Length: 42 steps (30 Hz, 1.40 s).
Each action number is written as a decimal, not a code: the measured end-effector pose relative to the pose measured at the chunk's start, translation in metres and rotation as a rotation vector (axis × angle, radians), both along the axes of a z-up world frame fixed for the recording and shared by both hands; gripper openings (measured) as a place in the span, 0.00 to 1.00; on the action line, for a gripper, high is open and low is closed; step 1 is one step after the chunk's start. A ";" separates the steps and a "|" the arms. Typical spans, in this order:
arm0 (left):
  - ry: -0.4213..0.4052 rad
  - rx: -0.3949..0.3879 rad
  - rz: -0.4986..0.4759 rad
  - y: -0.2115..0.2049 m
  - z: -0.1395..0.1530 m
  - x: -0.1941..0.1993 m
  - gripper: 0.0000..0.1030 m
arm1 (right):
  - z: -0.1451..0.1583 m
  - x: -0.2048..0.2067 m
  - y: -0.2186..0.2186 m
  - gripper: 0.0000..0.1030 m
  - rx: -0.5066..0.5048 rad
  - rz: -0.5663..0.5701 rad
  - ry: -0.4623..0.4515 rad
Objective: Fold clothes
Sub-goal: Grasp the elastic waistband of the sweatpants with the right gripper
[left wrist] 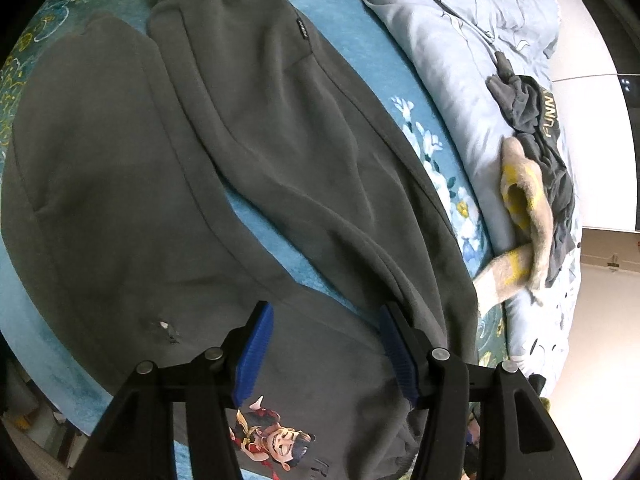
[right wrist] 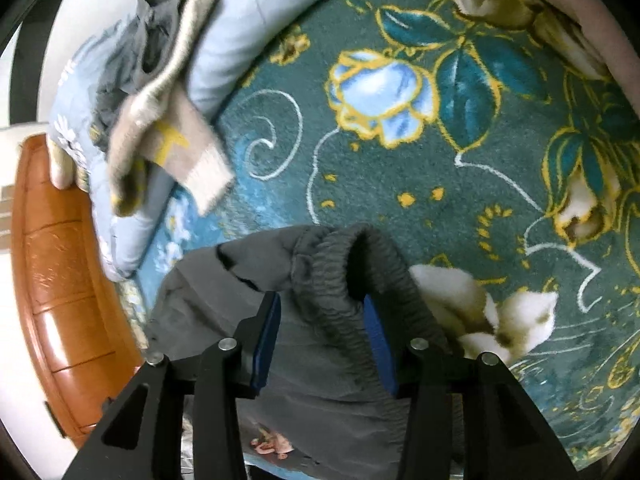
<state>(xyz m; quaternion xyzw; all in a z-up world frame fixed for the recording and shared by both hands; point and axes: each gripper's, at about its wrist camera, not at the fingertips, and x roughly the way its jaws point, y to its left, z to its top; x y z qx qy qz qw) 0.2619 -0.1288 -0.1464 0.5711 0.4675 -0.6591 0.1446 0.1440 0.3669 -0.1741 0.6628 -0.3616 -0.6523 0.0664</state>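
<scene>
A pair of dark grey fleece sweatpants lies spread across a teal plush blanket with gold-outlined flowers, its two legs running away from the left camera with a strip of blue blanket showing between them. The left gripper hangs over the upper part of the sweatpants, blue-padded jaws wide apart and holding nothing; a cartoon figure print sits on the grey cloth just below them. To the left the blanket drops off at the bed's edge, and to the right it meets a pale blue quilt with white flowers.

On that quilt rest a crumpled dark grey garment with yellow lettering and a fuzzy beige knit with yellow patches, touching each other and well apart from the sweatpants.

In the right view, the ribbed elastic waistband of the sweatpants stands up in a hump between the wide-open jaws of the right gripper; the right-hand pad lies under the band's fold, and no clamp is visible. Open blanket stretches ahead and to the right. At the left runs a glossy orange-brown wooden bed frame, near the quilt's corner.
</scene>
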 end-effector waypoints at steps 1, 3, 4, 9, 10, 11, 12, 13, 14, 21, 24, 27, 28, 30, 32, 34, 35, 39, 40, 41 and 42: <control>-0.001 0.002 0.003 0.000 0.000 0.000 0.58 | 0.002 0.003 0.001 0.44 -0.020 -0.001 0.007; -0.004 0.010 0.007 -0.001 -0.001 0.000 0.58 | 0.003 0.007 0.001 0.44 -0.052 0.017 0.012; -0.007 0.012 0.013 -0.001 -0.002 0.000 0.58 | 0.003 0.008 0.001 0.44 -0.051 0.031 0.011; -0.021 -0.014 -0.005 -0.003 -0.001 0.004 0.58 | -0.009 0.005 0.005 0.44 0.021 0.037 -0.027; -0.026 -0.021 -0.013 -0.003 -0.001 0.005 0.58 | -0.010 0.004 0.008 0.44 0.021 0.023 -0.028; -0.032 -0.026 -0.021 -0.003 -0.001 0.007 0.58 | -0.011 0.003 0.010 0.44 0.019 0.014 -0.029; -0.037 -0.029 -0.025 -0.003 -0.002 0.009 0.59 | -0.013 0.001 0.010 0.44 0.013 0.012 -0.029; -0.042 -0.031 -0.027 -0.002 -0.003 0.013 0.59 | -0.014 0.000 0.010 0.44 0.007 0.010 -0.028; -0.045 -0.031 -0.026 -0.003 -0.003 0.016 0.59 | -0.015 -0.001 0.010 0.44 0.000 0.008 -0.028; -0.055 -0.041 -0.020 -0.007 -0.004 0.025 0.59 | -0.024 -0.010 0.010 0.44 -0.043 -0.004 -0.025; -0.049 -0.049 -0.011 -0.011 0.001 0.026 0.59 | -0.028 -0.013 0.010 0.44 -0.062 -0.010 -0.023; -0.052 -0.052 0.007 -0.017 0.004 0.033 0.59 | -0.024 -0.017 0.009 0.44 -0.069 -0.016 -0.009; -0.052 -0.053 0.013 -0.019 0.005 0.035 0.59 | -0.021 -0.018 0.007 0.43 -0.067 -0.018 -0.001; -0.054 -0.055 0.026 -0.024 0.007 0.039 0.59 | -0.013 -0.020 0.005 0.40 -0.064 -0.023 0.017; -0.055 -0.057 0.038 -0.028 0.009 0.044 0.59 | -0.006 -0.022 0.002 0.25 -0.061 -0.027 0.035; -0.057 -0.059 0.050 -0.033 0.011 0.048 0.59 | 0.001 -0.024 -0.001 0.17 -0.057 -0.032 0.053; -0.057 -0.060 0.056 -0.035 0.012 0.051 0.59 | 0.005 -0.025 -0.002 0.16 -0.056 -0.034 0.062; -0.065 -0.070 0.080 -0.048 0.015 0.062 0.59 | 0.015 -0.037 -0.002 0.14 -0.042 -0.060 0.091; -0.068 -0.073 0.086 -0.052 0.016 0.066 0.59 | 0.017 -0.041 -0.002 0.14 -0.038 -0.070 0.098; -0.070 -0.076 0.092 -0.056 0.016 0.069 0.59 | 0.020 -0.046 -0.001 0.14 -0.034 -0.079 0.104; -0.073 -0.080 0.098 -0.060 0.017 0.072 0.59 | 0.022 -0.050 0.000 0.14 -0.029 -0.088 0.110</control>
